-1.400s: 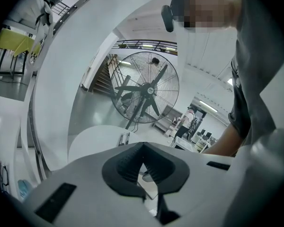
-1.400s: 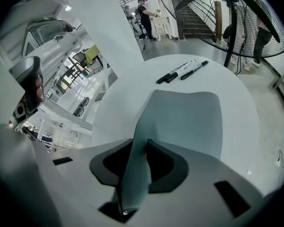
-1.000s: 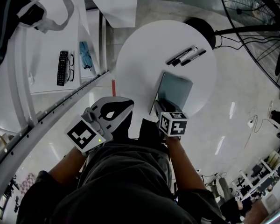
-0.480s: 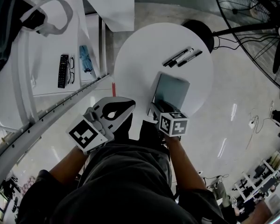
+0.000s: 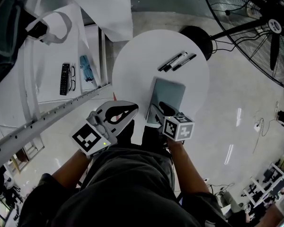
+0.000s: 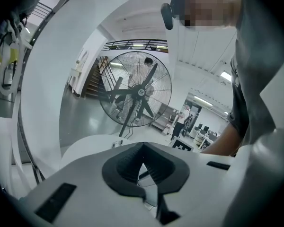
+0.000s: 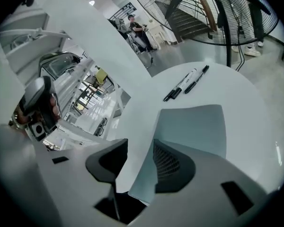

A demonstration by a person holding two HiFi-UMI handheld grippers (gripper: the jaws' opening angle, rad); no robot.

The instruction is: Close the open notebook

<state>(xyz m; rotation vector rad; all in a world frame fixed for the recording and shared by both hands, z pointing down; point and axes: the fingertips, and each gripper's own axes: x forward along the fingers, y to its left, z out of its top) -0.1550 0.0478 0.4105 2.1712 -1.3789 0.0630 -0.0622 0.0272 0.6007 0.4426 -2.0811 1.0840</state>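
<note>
The notebook (image 5: 169, 98) lies shut on the round white table (image 5: 132, 65), its grey-blue cover (image 7: 199, 124) flat and facing up. My right gripper (image 5: 157, 111) hangs just above the notebook's near left corner. In the right gripper view that corner shows below the gap of this gripper (image 7: 138, 148), and neither pad presses on it. Its jaws have just been opening and then eased in a little; they stand open. My left gripper (image 5: 131, 108) is held off the table's near edge, left of the notebook. Its tips meet with nothing in them (image 6: 142, 148).
Three dark pens (image 5: 175, 61) lie beyond the notebook at the table's far side. A large floor fan (image 5: 255, 27) stands to the right. At the left a metal rail (image 5: 52, 112) fronts a side desk with a remote (image 5: 64, 78) and glasses (image 5: 72, 82).
The notebook's cover, raised a second ago, now lies flat. My right gripper has lifted up off it with wider jaws. The left gripper has risen slightly.
</note>
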